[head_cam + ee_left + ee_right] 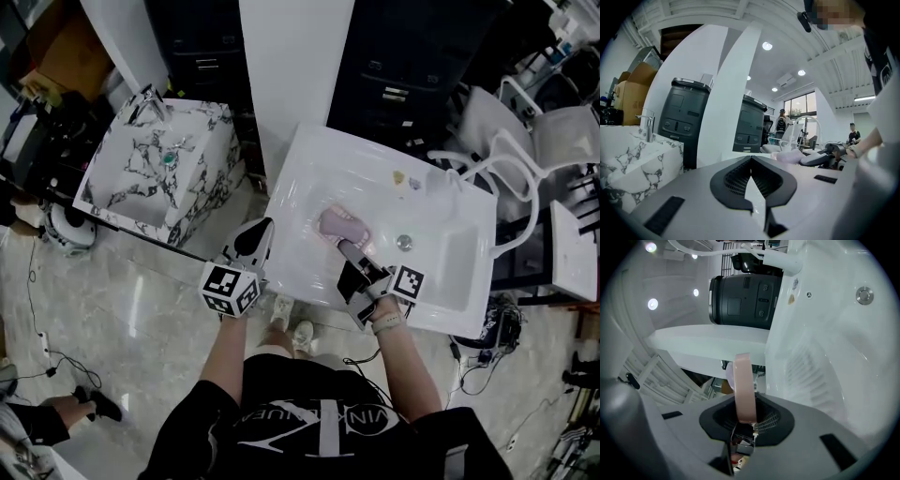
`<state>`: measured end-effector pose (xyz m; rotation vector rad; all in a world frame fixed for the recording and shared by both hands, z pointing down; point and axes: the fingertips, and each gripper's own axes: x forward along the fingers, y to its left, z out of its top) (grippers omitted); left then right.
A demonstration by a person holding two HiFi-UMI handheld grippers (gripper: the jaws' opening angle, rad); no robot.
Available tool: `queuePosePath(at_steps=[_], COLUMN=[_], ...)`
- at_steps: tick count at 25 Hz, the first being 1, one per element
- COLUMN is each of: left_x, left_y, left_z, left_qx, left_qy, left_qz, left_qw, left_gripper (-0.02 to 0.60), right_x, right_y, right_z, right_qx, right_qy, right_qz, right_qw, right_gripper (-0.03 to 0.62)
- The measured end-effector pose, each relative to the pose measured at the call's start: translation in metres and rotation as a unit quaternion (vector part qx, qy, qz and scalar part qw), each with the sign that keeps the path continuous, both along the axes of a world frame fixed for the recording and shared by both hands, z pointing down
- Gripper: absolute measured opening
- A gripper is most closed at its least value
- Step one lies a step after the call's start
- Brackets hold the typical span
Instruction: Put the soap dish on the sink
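We hold the soap dish (pixel 339 225) in our right gripper (pixel 349 248). Its jaws are clenched on the dish's near edge, and in the right gripper view the pink rim (pixel 743 385) stands on edge between the pads (pixel 764 420). The dish sits over the flat ribbed part of the white sink (pixel 309 169), low over it or touching; we cannot tell which. The basin and its drain (pixel 404 242) lie at 3 o'clock from the dish. Our left gripper (pixel 262 230) waits at 9 o'clock from the dish, by the sink's near-left edge. Its jaws are closed tip to tip with nothing between them (pixel 751 161).

We judge that we are at the placing step, with the dish brought to the sink but not yet released. The next move calls for settling the dish flat on the ribbed shelf, making sure it rests level and away from the basin's slope, and only then letting go.

As for writing, two small stickers (pixel 406 180) sit on the sink's far rim at 1 o'clock from the dish, too small to read. The person's black shirt (pixel 309 422) bears white lettering, upside down to us, that we cannot read with confidence. The marker cubes (pixel 230 286) show only square patterns.
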<state>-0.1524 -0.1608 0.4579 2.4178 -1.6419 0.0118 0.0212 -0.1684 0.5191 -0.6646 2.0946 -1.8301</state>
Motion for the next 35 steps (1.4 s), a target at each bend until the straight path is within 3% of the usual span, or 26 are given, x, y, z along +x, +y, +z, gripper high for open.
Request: queuePosePath(at_steps=[6,15,35], left_x=[0.001,0.019,0.035], left_y=[-0.041,-0.098,-0.154], left_z=[0.010,0.017,0.036], left_qx=[0.000,-0.006,-0.021], left_qy=[0.000,0.006,0.014], left_qz=[-0.003,0.041,0.068], left_qw=[1.0000,0.9991,0.9974], left_gripper=[0.014,0.014,0.014], right_x=[0.001,0.000,-0.022], right_y=[-0.031,-0.077,-0.158], right_z=[0.011,0.024,0.059], right_qx=[0.002,-0.014,-0.058], right_qy=[0.013,0.025,0.021], right_qz=[0.007,0.029,0.048], right_qw=[1.000,0.999,0.997], right_gripper=[0.077,0.077,0.077])
